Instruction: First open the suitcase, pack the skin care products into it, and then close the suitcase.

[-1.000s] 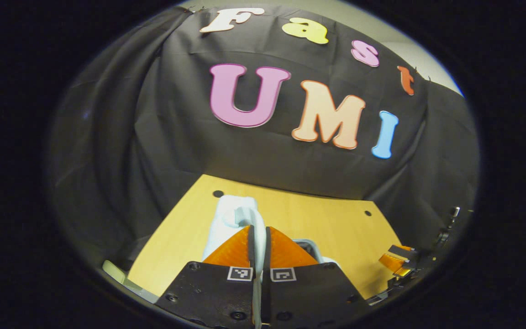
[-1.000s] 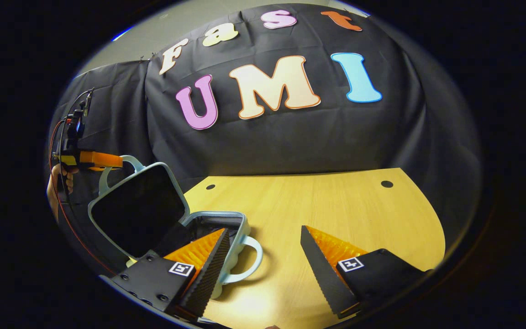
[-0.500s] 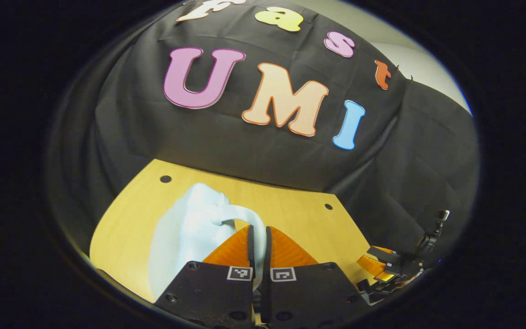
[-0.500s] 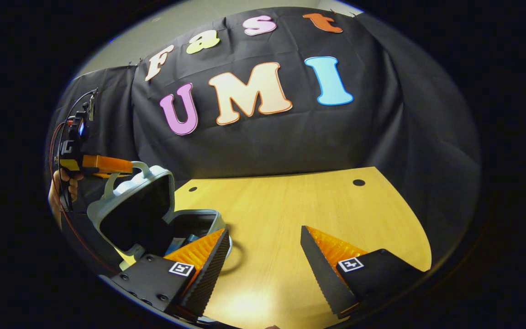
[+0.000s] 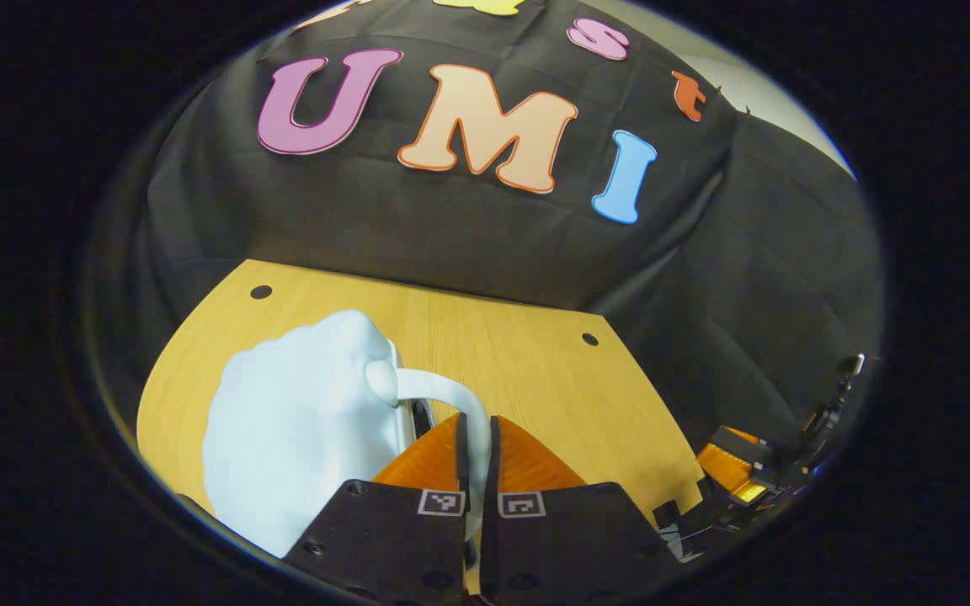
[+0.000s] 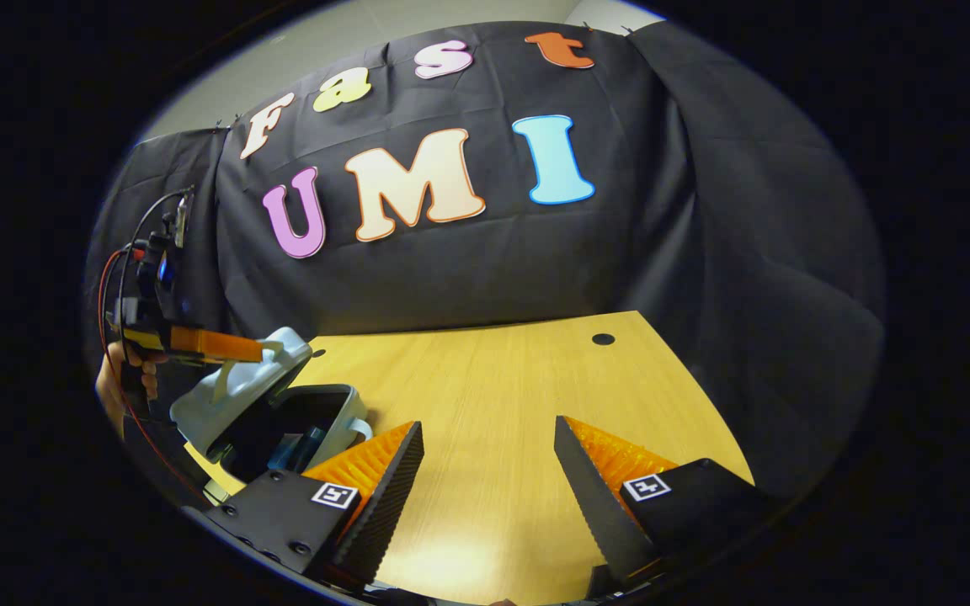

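In the left gripper view, the left gripper (image 5: 475, 438) has its two fingers pressed nearly together on the thin curved lid handle (image 5: 443, 394) of one pale blue suitcase (image 5: 300, 429). The handle rises between the fingertips and bends over to a round knob on the lid's edge. The lid's quilted outer shell faces the camera and hides the inside of the case. The suitcase sits at the near left part of the wooden desk (image 5: 527, 362), which has two small dark holes near its far edge. At the lower right, off the desk's right edge, the right gripper (image 5: 742, 471) shows in part, too small to judge its jaws there. In the right gripper view, the right gripper (image 6: 489, 463) hangs over the near middle of the desk (image 6: 493, 379) with its jaws wide apart and nothing between them. At the desk's near left corner the suitcase (image 6: 241, 387) stands partly open, its lid tilted low over the base. Inside the dark base lies a bluish skin care product (image 6: 304, 444); how many there are cannot be told. The left gripper (image 6: 259, 348) grips the lid handle, held by a hand (image 6: 119, 383).
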